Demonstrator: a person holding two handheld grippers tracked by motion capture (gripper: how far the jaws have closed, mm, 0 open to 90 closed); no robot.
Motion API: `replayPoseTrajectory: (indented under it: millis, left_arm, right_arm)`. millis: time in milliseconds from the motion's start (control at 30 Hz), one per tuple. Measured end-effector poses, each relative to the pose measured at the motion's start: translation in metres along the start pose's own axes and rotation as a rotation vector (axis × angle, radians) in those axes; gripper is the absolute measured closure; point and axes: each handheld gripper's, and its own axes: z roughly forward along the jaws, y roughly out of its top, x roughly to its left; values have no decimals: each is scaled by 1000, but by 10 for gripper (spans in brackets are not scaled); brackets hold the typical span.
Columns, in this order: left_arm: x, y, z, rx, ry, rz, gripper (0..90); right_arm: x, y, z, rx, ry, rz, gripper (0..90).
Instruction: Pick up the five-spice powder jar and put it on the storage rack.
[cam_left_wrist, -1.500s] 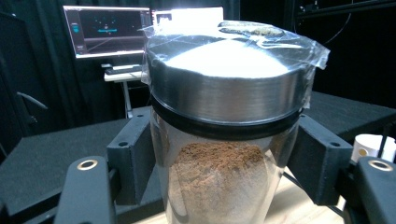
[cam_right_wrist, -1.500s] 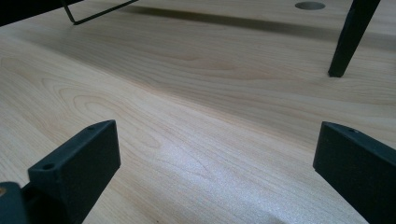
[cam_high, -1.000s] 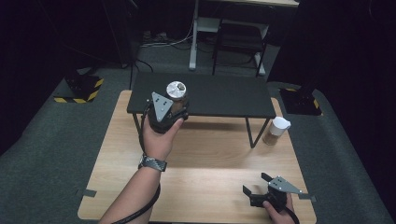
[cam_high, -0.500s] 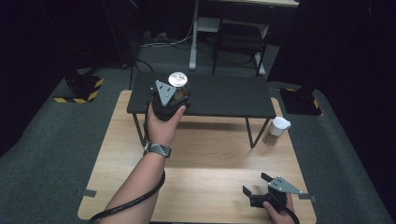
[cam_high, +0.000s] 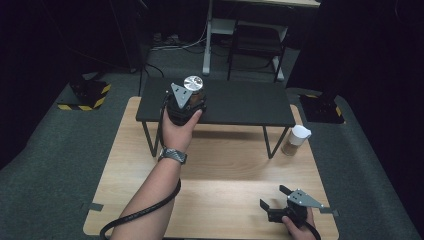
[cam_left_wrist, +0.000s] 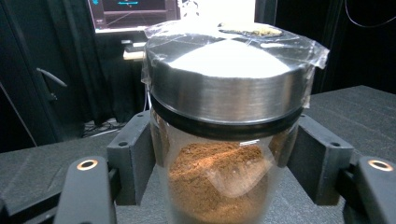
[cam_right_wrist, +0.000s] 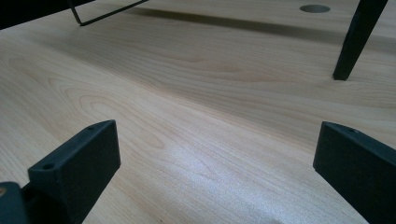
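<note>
- High view: the left gripper (cam_high: 186, 102) holds a glass jar (cam_high: 193, 90) of brown powder over the black riser shelf (cam_high: 240, 102); set down near the shelf's edge, it could tip onto the wooden table (cam_high: 210, 170).
- Left gripper view: jaws clamp the jar (cam_left_wrist: 219, 177) below its steel lid (cam_left_wrist: 229, 79); smooth glass might slip.
- Right gripper view: jaws apart, holding nothing, the right gripper (cam_right_wrist: 215, 158) idle above bare wood.
</note>
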Motion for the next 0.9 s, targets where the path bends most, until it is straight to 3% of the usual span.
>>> replayPoseTrajectory:
  millis: [33, 167, 900]
  left_arm:
    - [1, 0, 0, -1, -6, -13, 310]
    - [-1, -1, 2, -5, -6, 1, 309]
    - [1, -5, 10, -5, -4, -15, 306]
  right_arm:
    - [0, 0, 0, 0, 0, 0, 4]
    - [0, 0, 0, 0, 0, -3, 4]
    - [0, 0, 0, 1, 3, -2, 4]
